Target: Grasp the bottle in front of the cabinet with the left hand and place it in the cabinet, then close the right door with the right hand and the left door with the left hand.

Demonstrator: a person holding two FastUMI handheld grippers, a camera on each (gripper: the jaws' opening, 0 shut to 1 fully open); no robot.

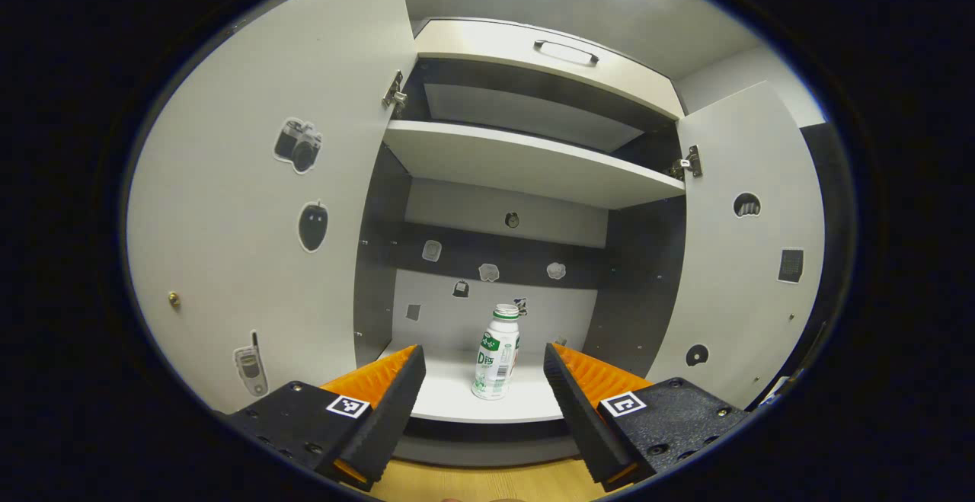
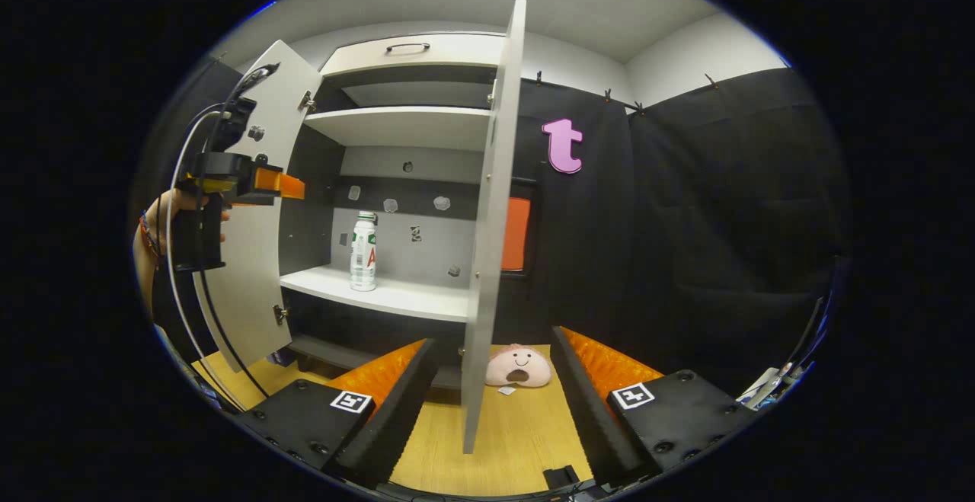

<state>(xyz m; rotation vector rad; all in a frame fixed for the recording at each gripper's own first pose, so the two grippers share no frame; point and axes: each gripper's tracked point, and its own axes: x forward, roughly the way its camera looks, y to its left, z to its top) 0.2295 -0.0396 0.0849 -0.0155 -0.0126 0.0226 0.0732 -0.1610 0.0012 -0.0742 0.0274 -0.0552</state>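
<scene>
Cabinet (image 2: 411, 52) stood with both doors open; bottle (image 1: 496, 351) upright on its lower shelf (image 1: 457, 399). Left tongs (image 1: 482, 380) open, empty. Right tongs (image 2: 491, 380) open, straddling right door (image 2: 491, 243) edge, likely to push it shut.

White lower cabinet shelf (image 1: 457, 403) held upright white plastic bottle w/ green label (image 1: 496, 353). Light wood floor (image 2: 525, 426) had pink plush toy (image 2: 518, 366) lying on it.
</scene>
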